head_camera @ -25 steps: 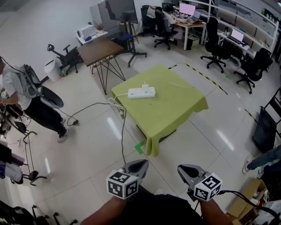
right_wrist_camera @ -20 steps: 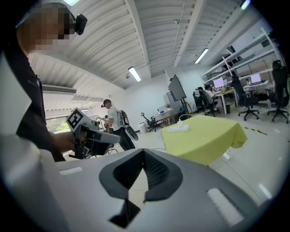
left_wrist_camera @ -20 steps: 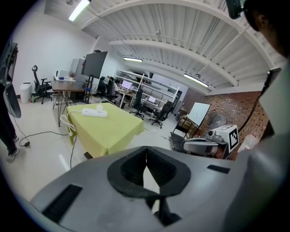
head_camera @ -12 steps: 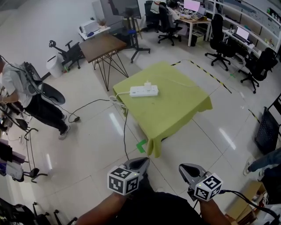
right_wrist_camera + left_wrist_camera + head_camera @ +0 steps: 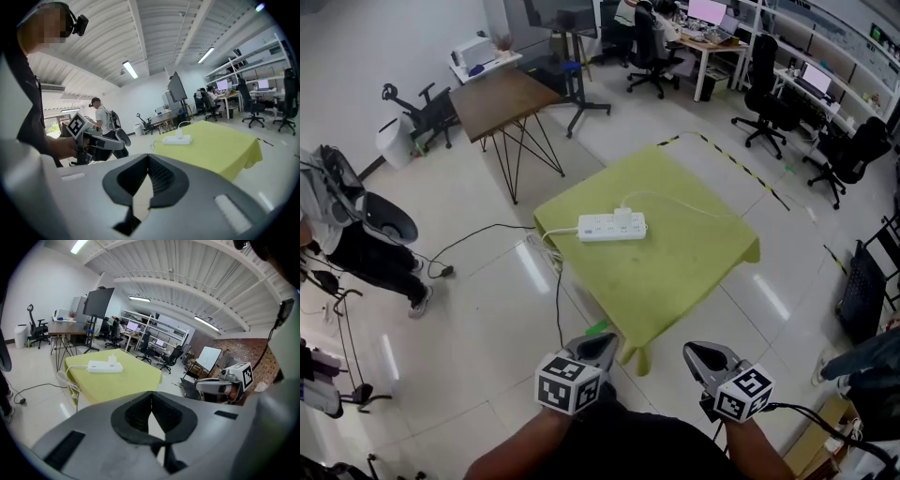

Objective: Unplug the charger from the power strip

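Nearest the person, the left gripper (image 5: 598,347) and the right gripper (image 5: 697,354) are hovering side by side above the floor, each with its jaws clenched together on nothing. Beyond them, well apart, the charger (image 5: 623,217) is sitting plugged into the white power strip (image 5: 605,228), which is lying on the green-clothed table (image 5: 694,267).

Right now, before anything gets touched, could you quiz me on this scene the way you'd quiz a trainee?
1. True or false: the charger is plugged into the power strip.
2. What colour is the cloth under the power strip? A, yellow-green; B, red; C, black.
3. Fill in: the left gripper and the right gripper are both ___, holding nothing.
Key: 1 true; 2 A; 3 shut.
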The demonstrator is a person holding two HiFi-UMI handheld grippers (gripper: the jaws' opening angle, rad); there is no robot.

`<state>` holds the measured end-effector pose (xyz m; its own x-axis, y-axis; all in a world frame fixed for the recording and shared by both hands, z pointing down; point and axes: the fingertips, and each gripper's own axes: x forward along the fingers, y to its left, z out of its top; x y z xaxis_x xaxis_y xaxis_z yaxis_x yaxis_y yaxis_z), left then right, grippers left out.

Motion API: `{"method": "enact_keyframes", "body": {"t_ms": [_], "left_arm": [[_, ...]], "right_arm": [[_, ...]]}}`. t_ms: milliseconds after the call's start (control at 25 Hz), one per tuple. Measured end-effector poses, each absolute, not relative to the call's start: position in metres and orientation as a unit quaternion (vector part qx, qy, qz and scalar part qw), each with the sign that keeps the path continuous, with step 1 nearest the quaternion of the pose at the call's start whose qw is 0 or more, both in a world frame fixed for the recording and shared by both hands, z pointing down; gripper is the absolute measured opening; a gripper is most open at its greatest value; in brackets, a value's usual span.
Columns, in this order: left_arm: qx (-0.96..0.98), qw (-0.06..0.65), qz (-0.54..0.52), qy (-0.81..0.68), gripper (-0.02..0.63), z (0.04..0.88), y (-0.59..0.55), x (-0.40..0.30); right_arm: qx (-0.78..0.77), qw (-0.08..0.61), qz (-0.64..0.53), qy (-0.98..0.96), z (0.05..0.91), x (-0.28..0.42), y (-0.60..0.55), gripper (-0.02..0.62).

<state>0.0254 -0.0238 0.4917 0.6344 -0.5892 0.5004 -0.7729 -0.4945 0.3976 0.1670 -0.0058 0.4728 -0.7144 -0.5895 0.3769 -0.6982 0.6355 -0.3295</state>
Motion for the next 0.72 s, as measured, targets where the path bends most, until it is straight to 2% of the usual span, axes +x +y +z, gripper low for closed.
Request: {"method": "enact_keyframes", "body": {"t_ms": [160, 400, 560, 720], "left_arm": [[0.859, 0.297, 0.145, -0.39, 0.008, 0.495, -0.083, -0.01], [0.864, 0.298, 0.149, -0.379, 0.008, 0.509, -0.142, -0.051], [0.861, 0.313, 0.148, -0.372, 0.008, 0.521, -0.159, -0.059], [0.857, 0.323, 0.148, -0.373, 0.008, 0.53, -0.169, -0.06]], "right_arm": [[0.387, 0.143, 0.208, -0.887, 0.486, 0.133, -0.073, 0.012], [0.434, 0.161, 0.178, -0.868, 0.505, 0.09, -0.169, 0.09], [0.462, 0.193, 0.178, -0.847, 0.54, 0.072, -0.231, 0.195], [0.48, 0.211, 0.191, -0.83, 0.583, 0.065, -0.295, 0.253]]}}
